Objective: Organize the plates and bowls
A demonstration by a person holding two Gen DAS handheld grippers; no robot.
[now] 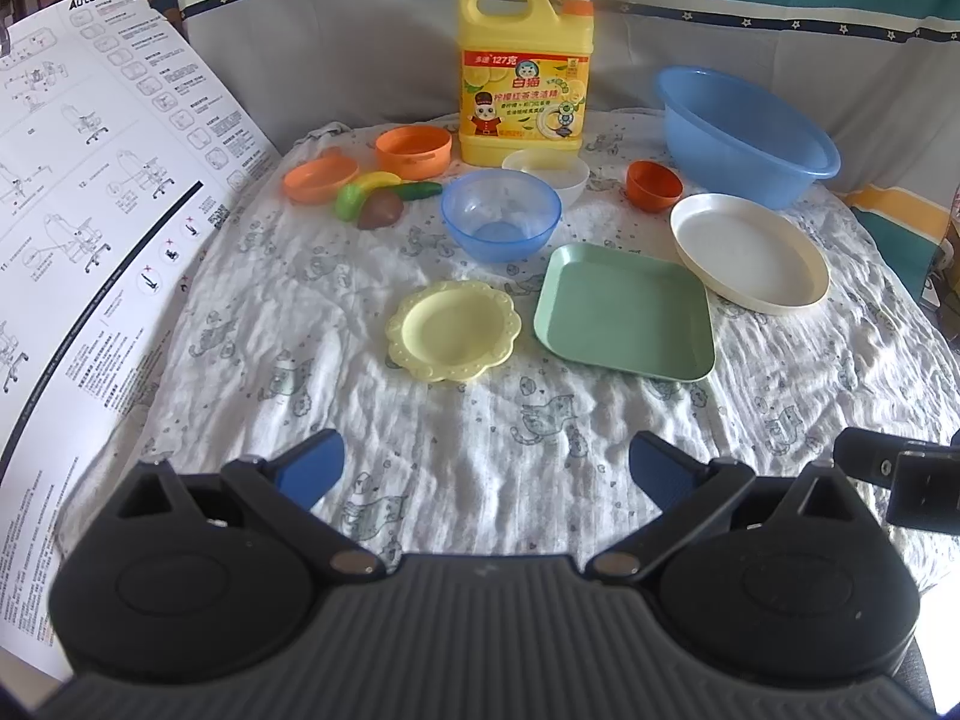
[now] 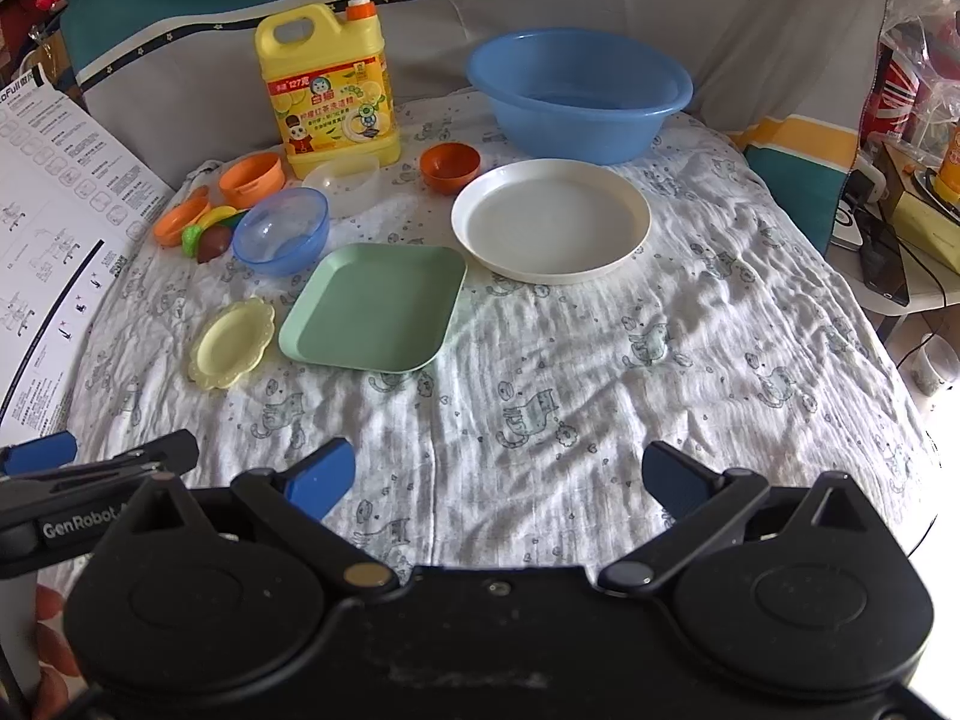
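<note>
On a white cloth lie a small yellow scalloped plate [image 1: 453,330] [image 2: 233,343], a green square plate [image 1: 624,313] [image 2: 373,307] and a white round plate [image 1: 749,252] [image 2: 551,219]. Behind them stand a clear blue bowl [image 1: 501,213] [image 2: 282,230], a clear white bowl [image 1: 549,173] [image 2: 343,180], a small dark orange bowl [image 1: 654,185] [image 2: 450,165] and two light orange bowls [image 1: 414,147] [image 1: 321,179]. My left gripper [image 1: 487,471] and right gripper [image 2: 498,477] are both open and empty, low over the near cloth, well short of the plates.
A big blue basin [image 1: 744,135] [image 2: 579,93] sits at the back right, a yellow detergent jug [image 1: 522,69] [image 2: 330,90] at the back. Toy fruit [image 1: 375,198] lies left of the blue bowl. A printed instruction sheet [image 1: 90,210] lies at the left edge.
</note>
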